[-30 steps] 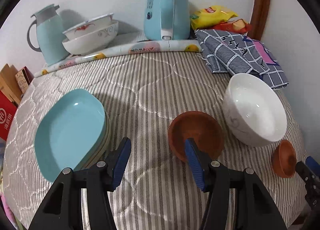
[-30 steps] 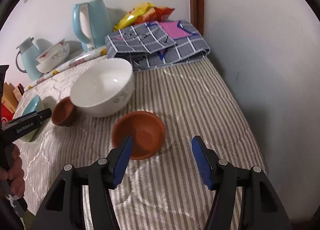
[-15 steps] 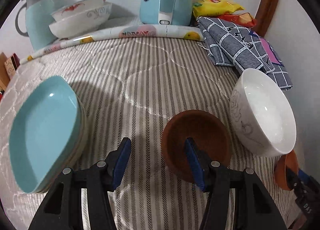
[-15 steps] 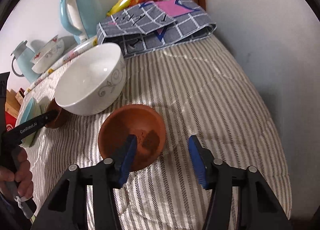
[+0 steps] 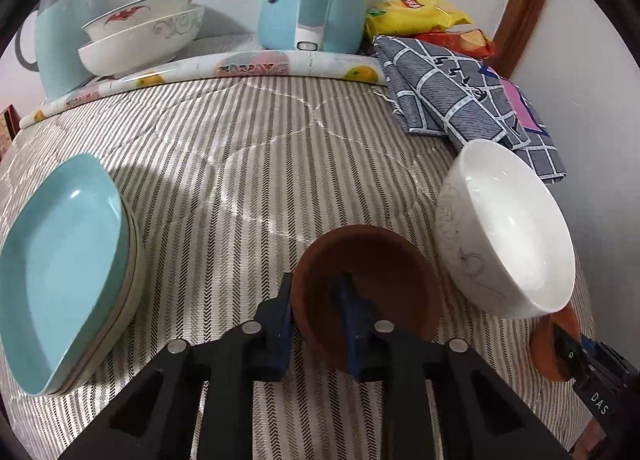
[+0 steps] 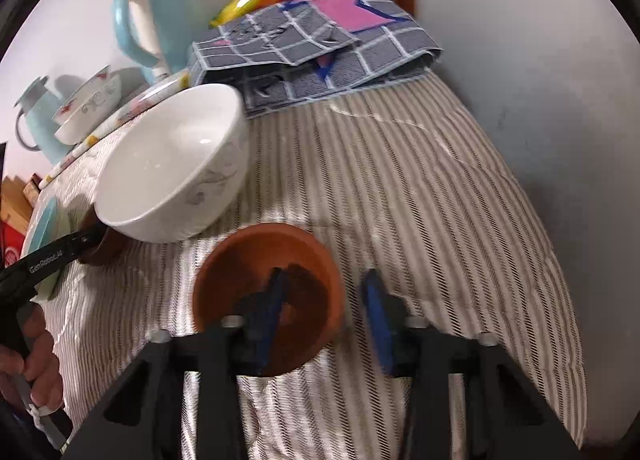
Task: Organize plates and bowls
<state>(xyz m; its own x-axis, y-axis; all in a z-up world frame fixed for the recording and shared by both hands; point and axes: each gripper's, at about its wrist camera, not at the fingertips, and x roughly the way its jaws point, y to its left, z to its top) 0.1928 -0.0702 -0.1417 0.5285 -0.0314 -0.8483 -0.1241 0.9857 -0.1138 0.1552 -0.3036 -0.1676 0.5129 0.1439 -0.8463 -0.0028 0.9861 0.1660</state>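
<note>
My left hand-held gripper straddles the near-left rim of a brown bowl: one pad outside the wall, the other inside, the jaws drawn in close on the rim, pinching it as far as I can judge. That bowl sits straight ahead of the fingers, and the white bowl stands just to its right, touching or nearly so.

My right hand-held gripper has its left pad down inside the second brown bowl and its right pad outside, clear of the wall with a gap showing, so this one is spread and not yet gripping. The rim to be caught lies between the pads, closer to the left one. From here the white bowl is ahead and to the left.

The bowls are round, so no axis matters. The blue plates lie to the left of my left gripper, nearer to it than to the right one.

Hidden: my left pad's contact is masked by the bowl wall, and the near rims of both brown bowls sit behind the gripper bodies.
</note>
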